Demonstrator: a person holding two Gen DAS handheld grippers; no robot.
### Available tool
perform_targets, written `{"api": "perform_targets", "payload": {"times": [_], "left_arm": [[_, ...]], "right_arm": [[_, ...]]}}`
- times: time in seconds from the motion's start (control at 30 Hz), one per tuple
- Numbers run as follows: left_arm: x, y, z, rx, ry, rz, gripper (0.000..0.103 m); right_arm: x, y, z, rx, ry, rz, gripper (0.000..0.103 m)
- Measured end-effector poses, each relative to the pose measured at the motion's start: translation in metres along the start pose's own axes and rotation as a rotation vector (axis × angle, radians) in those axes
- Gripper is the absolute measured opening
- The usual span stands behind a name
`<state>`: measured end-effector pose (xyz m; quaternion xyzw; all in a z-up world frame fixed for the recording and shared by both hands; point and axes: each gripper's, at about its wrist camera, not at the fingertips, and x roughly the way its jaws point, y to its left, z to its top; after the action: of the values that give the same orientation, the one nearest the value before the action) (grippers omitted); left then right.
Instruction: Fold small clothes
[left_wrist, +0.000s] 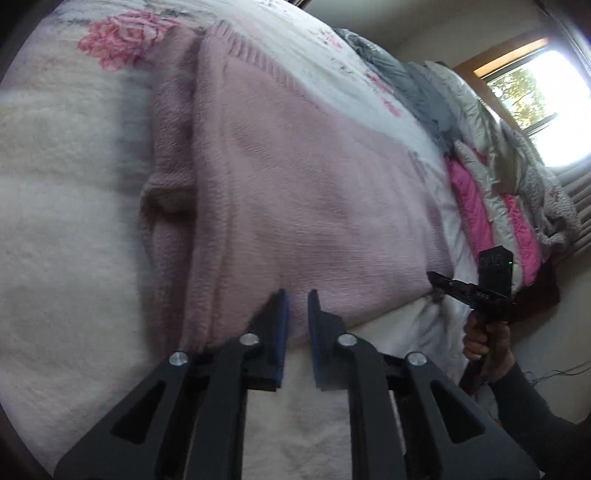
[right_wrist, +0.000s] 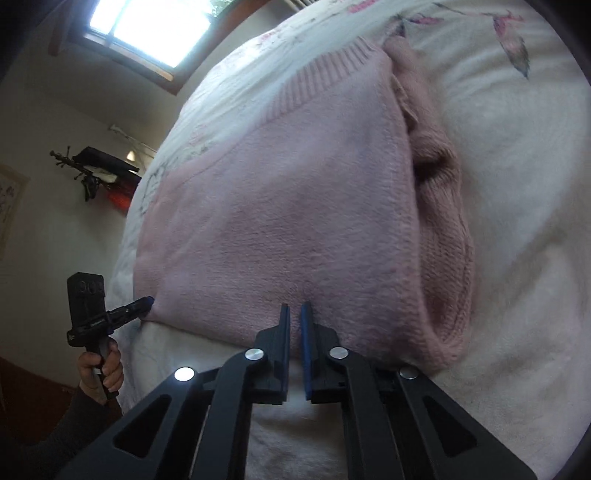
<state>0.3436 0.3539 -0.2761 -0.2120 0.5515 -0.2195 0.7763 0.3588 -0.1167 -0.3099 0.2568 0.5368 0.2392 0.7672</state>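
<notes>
Each camera sat low on its own tool, looking forward along the black fingers from just above the near edge of the white floral bed (left_wrist: 55, 229). The left view faced across the folded pink knitted sweater (left_wrist: 295, 192) toward a bright window (left_wrist: 535, 110). The right view faced likewise, close in. Both shared the sweater, and each caught the opposite tool.

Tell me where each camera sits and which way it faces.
Left wrist: on the left gripper, looking forward at the pink knitted sweater on the white fleecy bedcover; the right hand shows at right.
Right wrist: on the right gripper, facing the same sweater; the left hand shows at left.
Shared: sweater, bedcover, window.
</notes>
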Motion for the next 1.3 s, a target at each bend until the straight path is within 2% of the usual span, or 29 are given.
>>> {"api": "perform_targets", "payload": {"times": [0.07,0.1,0.13,0.17,0.2,0.27,0.3,0.33,0.37,0.4,0.43,0.47,0.5,0.57,0.67,0.73,0.83,0.9,0.97,1.03,1.13,1.3], "left_arm": [[-0.005,0.010,-0.001,-0.035,-0.004,-0.019,0.002],[-0.010,0.010,-0.002,-0.037,-0.007,-0.023,0.000],[-0.015,0.011,-0.002,-0.035,-0.010,-0.030,0.007],[-0.023,0.012,-0.003,-0.035,-0.015,-0.048,0.018],[-0.032,0.013,-0.006,-0.036,-0.024,-0.073,0.023],[-0.048,0.016,-0.010,-0.039,-0.051,-0.091,0.039],[-0.056,0.021,-0.011,-0.056,-0.060,-0.102,0.039],[-0.062,0.028,-0.009,-0.084,-0.062,-0.130,0.039],[-0.068,0.032,-0.008,-0.106,-0.066,-0.143,0.046],[-0.076,0.038,-0.004,-0.121,-0.077,-0.134,0.054],[-0.084,0.041,0.000,-0.129,-0.096,-0.117,0.070],[-0.093,0.046,0.007,-0.138,-0.115,-0.110,0.077],[-0.099,0.052,0.015,-0.150,-0.124,-0.116,0.078],[-0.106,0.064,0.033,-0.180,-0.125,-0.134,0.086],[-0.102,0.080,0.060,-0.222,-0.126,-0.153,0.088],[-0.092,0.092,0.076,-0.263,-0.114,-0.174,0.088],[-0.072,0.105,0.093,-0.307,-0.085,-0.224,0.088],[-0.062,0.106,0.102,-0.297,-0.067,-0.238,0.088],[-0.052,0.105,0.112,-0.284,-0.049,-0.263,0.088],[-0.043,0.103,0.123,-0.270,-0.030,-0.274,0.088],[-0.027,0.098,0.140,-0.242,-0.005,-0.289,0.088],[-0.001,0.094,0.162,-0.215,0.015,-0.315,0.087]], "right_arm": [[-0.010,-0.008,0.001,0.053,-0.027,0.012,0.002],[-0.019,-0.006,0.002,0.056,-0.048,0.011,0.009],[-0.027,-0.002,0.002,0.041,-0.070,0.006,0.011],[-0.037,0.002,0.002,0.022,-0.093,0.001,0.012],[-0.044,0.003,0.002,0.016,-0.112,-0.002,0.012],[-0.052,-0.010,0.002,0.049,-0.130,-0.042,0.013],[-0.049,-0.020,0.003,0.075,-0.116,-0.095,0.010],[-0.047,-0.029,0.003,0.096,-0.101,-0.135,0.003],[-0.047,-0.030,-0.001,0.100,-0.103,-0.145,0.000],[-0.050,-0.023,-0.004,0.081,-0.110,-0.166,0.006],[-0.052,-0.010,-0.007,0.036,-0.117,-0.201,0.012],[-0.055,0.009,-0.011,-0.023,-0.125,-0.240,0.027],[-0.054,0.035,-0.014,-0.089,-0.132,-0.269,0.035],[-0.048,0.088,-0.024,-0.243,-0.121,-0.295,0.039],[-0.022,0.161,-0.047,-0.466,-0.084,-0.328,0.052],[0.002,0.197,-0.066,-0.586,-0.068,-0.351,0.056],[0.036,0.227,-0.092,-0.699,-0.049,-0.370,0.066],[0.063,0.242,-0.108,-0.774,-0.057,-0.427,0.069],[0.087,0.250,-0.122,-0.847,-0.058,-0.486,0.069],[0.107,0.251,-0.127,-0.869,-0.034,-0.486,0.069],[0.127,0.249,-0.125,-0.867,-0.029,-0.514,0.068],[0.149,0.252,-0.125,-0.938,-0.052,-0.585,0.068]]}}
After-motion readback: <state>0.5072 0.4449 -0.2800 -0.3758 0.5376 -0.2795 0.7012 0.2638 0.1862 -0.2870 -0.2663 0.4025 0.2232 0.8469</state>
